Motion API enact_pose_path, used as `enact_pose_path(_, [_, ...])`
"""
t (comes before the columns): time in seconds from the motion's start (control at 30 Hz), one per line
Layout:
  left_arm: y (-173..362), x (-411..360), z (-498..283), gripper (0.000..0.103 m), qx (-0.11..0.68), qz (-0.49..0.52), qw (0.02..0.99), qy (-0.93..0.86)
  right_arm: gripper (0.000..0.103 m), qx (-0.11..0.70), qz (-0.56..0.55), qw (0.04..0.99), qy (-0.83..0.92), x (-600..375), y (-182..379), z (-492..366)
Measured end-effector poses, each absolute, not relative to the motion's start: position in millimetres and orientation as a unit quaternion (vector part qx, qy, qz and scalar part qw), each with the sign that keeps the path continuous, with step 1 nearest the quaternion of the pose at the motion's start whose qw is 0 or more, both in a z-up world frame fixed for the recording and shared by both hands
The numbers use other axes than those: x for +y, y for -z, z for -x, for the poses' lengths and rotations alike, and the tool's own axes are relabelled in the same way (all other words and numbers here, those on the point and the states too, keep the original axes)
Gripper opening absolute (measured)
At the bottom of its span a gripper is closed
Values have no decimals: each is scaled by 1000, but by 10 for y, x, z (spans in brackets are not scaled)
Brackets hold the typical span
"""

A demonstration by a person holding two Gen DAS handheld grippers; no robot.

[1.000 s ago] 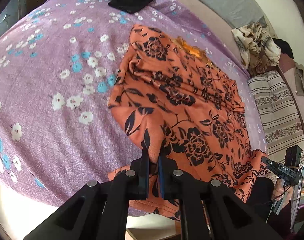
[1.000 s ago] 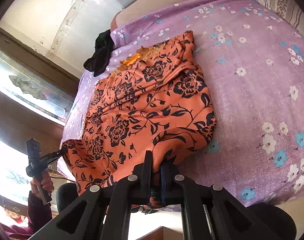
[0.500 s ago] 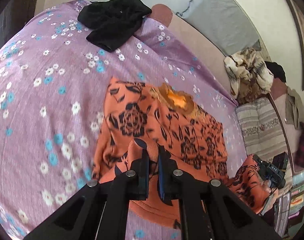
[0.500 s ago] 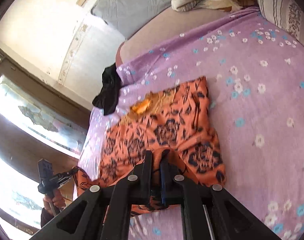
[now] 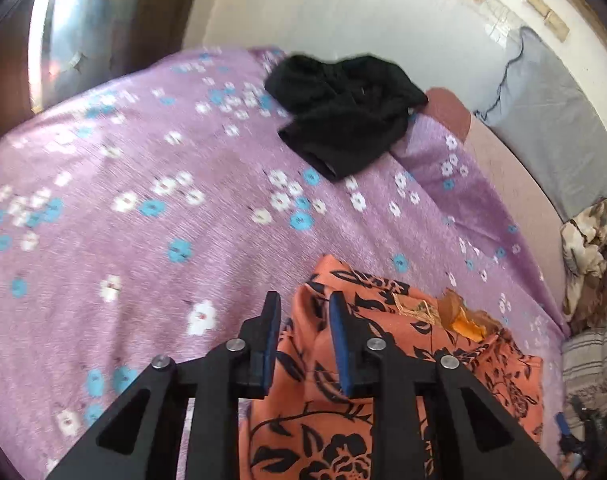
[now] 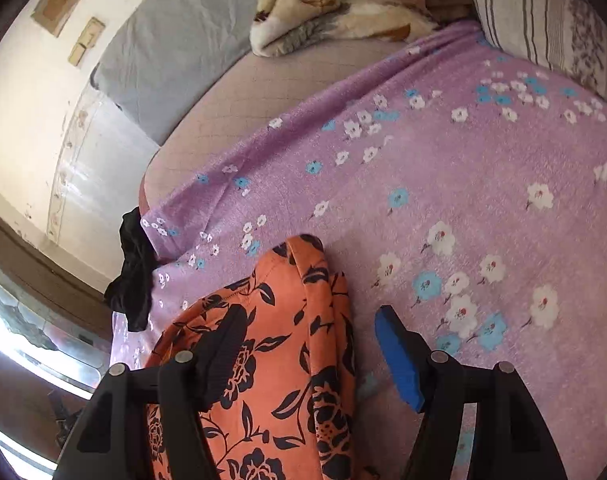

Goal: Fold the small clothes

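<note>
Both claws, left claw [image 5: 305,340] and right claw [image 6: 307,344], have just been opened and are released, so the folded orange garment [image 5: 403,380] is left flat on the bed [image 5: 143,200].

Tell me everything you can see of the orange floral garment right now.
The orange garment is thin, soft-looking fabric printed with black roses and leaves. It lies folded over on the purple flowered bedspread, with a rounded fold edge at its far end and a yellow-orange patch near the neckline. Both tongs have just been opening: the left tongs straddle its near corner with the pads clear of the cloth, and the right tongs stand wide over its far fold. The black garment lies apart.
</note>
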State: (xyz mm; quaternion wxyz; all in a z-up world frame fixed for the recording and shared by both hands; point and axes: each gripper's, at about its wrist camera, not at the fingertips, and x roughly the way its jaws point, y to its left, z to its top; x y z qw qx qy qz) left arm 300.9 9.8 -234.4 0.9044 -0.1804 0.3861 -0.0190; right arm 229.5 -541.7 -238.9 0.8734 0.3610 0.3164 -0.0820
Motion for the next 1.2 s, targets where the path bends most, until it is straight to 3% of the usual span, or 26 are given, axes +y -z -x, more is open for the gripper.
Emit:
enact_pose_path(0.03, [2234,122,-2900,38,368,177,913,3,70,312,-351,880,74,-5346,2338,-2279])
enact_pose_path(0.1, [2052,176,-2701,56,345,210,915,1,70,313,-313,895,57,-5126,2250,-2271])
enact_pose_path(0.17, [1978,195,-2521,61,343,229,911,-5,70,330,-267,905,25,-4801,2191,-2301])
enact_pose_path(0.27, [2153,172,-2380,61,383,221,896,-42,64,358,-214,908,-42,-4163,2180,-2399])
enact_pose_path(0.3, [2291,171,-2382,61,404,225,885,-50,58,369,-201,905,-70,-3927,2195,-2450])
enact_pose_path(0.37, [2583,188,-2418,60,460,233,855,-55,36,397,-181,893,-113,-3471,2283,-2581])
enact_pose_path(0.43, [2796,227,-2475,59,504,249,826,-46,35,421,-167,881,-136,-3062,2397,-2732])
enact_pose_path(0.73, [2845,366,-2688,59,515,225,827,-31,34,520,-88,831,-180,-1744,2831,-3937])
enact_pose_path(1.0, [2834,299,-2871,59,514,202,833,-32,34,404,-179,894,-76,-2199,2433,-4620])
enact_pose_path(1.2, [2798,290,-2844,59,513,205,833,-35,35,430,-135,891,-56,-2626,2328,-4051])
